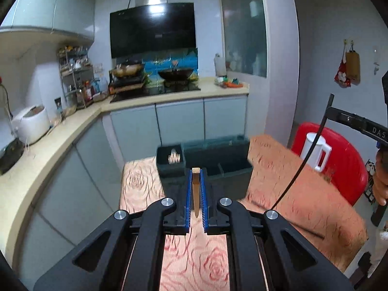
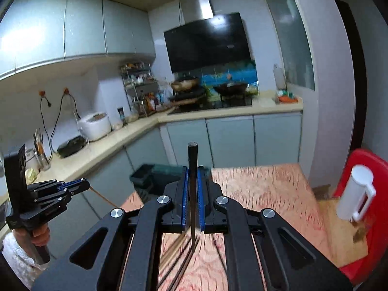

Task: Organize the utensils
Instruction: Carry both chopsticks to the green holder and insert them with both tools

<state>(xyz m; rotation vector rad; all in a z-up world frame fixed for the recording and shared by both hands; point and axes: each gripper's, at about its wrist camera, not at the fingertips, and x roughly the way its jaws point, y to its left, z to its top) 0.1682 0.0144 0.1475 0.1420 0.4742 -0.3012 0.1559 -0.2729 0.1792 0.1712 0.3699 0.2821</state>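
My left gripper (image 1: 196,177) is shut on a brown wooden chopstick (image 1: 195,191), held above the table just short of a dark green utensil organizer (image 1: 218,162). The organizer's left compartment (image 1: 171,158) holds some light-coloured pieces. My right gripper (image 2: 192,172) is shut on a black chopstick (image 2: 192,194) that stands upright between the blue pads (image 2: 185,194). Several more chopsticks (image 2: 179,259) lie on the tablecloth under the right gripper. The left gripper also shows in the right wrist view (image 2: 83,184), the black chopstick in the left wrist view (image 1: 303,160).
The table has a pink rose-patterned cloth (image 1: 194,254). A white jug (image 1: 315,151) stands by a red chair (image 1: 344,160) at the table's right. A kitchen counter (image 1: 60,131) with a rice cooker (image 1: 30,123) runs along the left. The stove with woks (image 1: 175,74) is at the back.
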